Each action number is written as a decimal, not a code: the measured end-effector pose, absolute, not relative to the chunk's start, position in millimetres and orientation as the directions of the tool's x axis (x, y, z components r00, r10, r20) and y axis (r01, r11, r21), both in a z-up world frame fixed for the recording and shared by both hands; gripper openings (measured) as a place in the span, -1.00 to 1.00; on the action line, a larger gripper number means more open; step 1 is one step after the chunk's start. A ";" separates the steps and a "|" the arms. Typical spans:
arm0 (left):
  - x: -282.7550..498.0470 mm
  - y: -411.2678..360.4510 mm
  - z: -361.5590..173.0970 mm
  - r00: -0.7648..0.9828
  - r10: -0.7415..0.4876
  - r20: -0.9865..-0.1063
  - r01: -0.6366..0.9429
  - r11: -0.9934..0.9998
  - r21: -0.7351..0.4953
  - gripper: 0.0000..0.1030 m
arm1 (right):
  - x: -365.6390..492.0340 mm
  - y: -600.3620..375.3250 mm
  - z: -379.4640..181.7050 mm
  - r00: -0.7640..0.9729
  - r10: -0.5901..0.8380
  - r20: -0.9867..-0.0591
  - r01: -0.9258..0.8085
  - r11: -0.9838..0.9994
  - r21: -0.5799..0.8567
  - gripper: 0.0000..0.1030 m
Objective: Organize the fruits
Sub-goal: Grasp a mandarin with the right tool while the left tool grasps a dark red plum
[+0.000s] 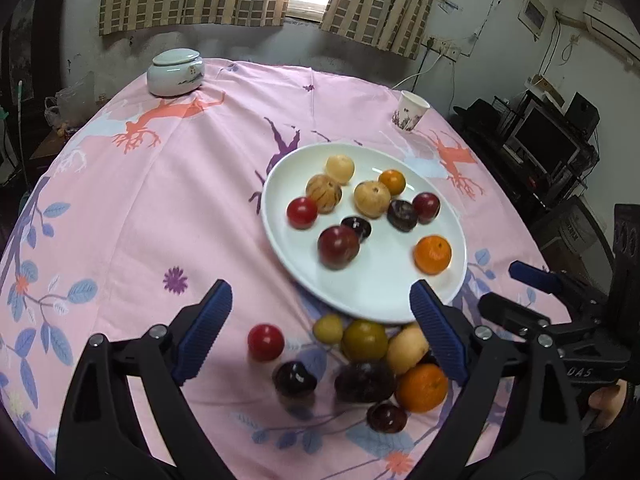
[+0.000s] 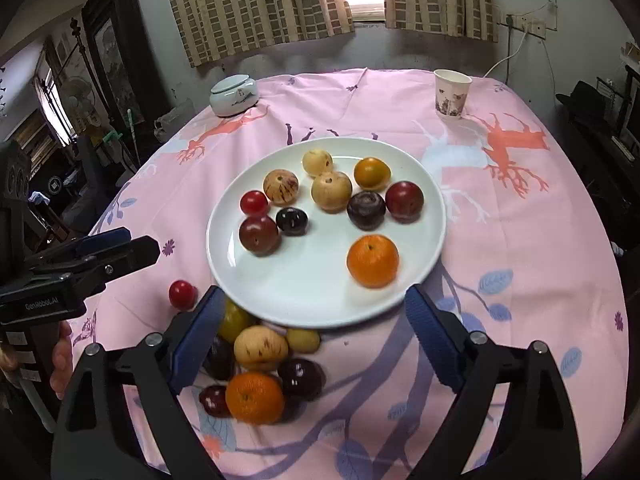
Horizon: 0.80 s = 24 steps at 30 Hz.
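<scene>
The fruit heaped on the pink tablecloth (image 1: 160, 184) at the near rim of the white plate (image 1: 372, 292) is smeared by blur and partly hidden — in the right wrist view the left finger of the right tool (image 2: 316, 320) covers part of a yellow-green fruit (image 2: 234, 320) and a dark plum (image 2: 218, 356), and the plate's rim overlaps the top of the pile. An orange (image 2: 255, 397) lies at the front of that heap, between the right tool's fingers, untouched. A small red fruit (image 2: 182, 294) sits apart, just outside the left finger.

Both tools are spread wide and grasp nothing. The left tool (image 1: 322, 328) hovers over the same pile, its right finger crossing the plate's near edge in the picture; whether it touches the rim cannot be told. On the plate, beyond the fingertips, lie about ten fruits — oranges, dark plums, red ones and pale speckled ones. Far past the plate stand a lidded ceramic jar (image 1: 175, 73) and a paper cup (image 1: 411, 111).
</scene>
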<state>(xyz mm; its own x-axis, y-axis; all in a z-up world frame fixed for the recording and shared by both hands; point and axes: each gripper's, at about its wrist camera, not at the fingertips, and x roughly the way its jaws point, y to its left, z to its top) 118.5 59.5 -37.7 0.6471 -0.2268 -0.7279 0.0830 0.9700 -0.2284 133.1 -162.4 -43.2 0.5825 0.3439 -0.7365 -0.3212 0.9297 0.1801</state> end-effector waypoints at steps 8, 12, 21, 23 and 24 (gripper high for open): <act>63.0 60.8 -66.9 0.636 -0.175 -0.752 0.062 0.982 -0.177 0.80 | 87.7 -170.7 -74.5 0.533 0.318 -0.784 -0.286 0.940 0.187 0.82; 51.5 63.6 -73.4 0.624 -0.179 -0.761 0.055 0.981 -0.186 0.80 | 74.7 -162.5 -79.5 0.514 0.352 -0.782 -0.315 0.926 0.209 0.82; 36.8 70.7 -75.9 0.632 -0.159 -0.758 0.043 0.984 -0.171 0.80 | 70.2 -134.1 -95.1 0.456 0.448 -0.769 -0.408 0.873 0.267 0.03; 35.8 72.1 -76.3 0.631 -0.162 -0.759 0.042 0.984 -0.176 0.80 | 75.8 -130.3 -101.7 0.449 0.444 -0.776 -0.401 0.876 0.269 -0.01; 35.7 72.5 -76.4 0.630 -0.167 -0.759 0.044 0.983 -0.180 0.79 | 79.5 -128.6 -105.7 0.446 0.439 -0.780 -0.397 0.878 0.268 -0.04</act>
<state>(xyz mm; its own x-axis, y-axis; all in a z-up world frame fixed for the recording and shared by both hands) 35.7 72.5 -76.4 0.6295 -0.1668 -0.7589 0.0439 0.9828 -0.1796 79.5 -128.6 -105.7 0.4462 0.4395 -0.7796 -0.3967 0.8780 0.2679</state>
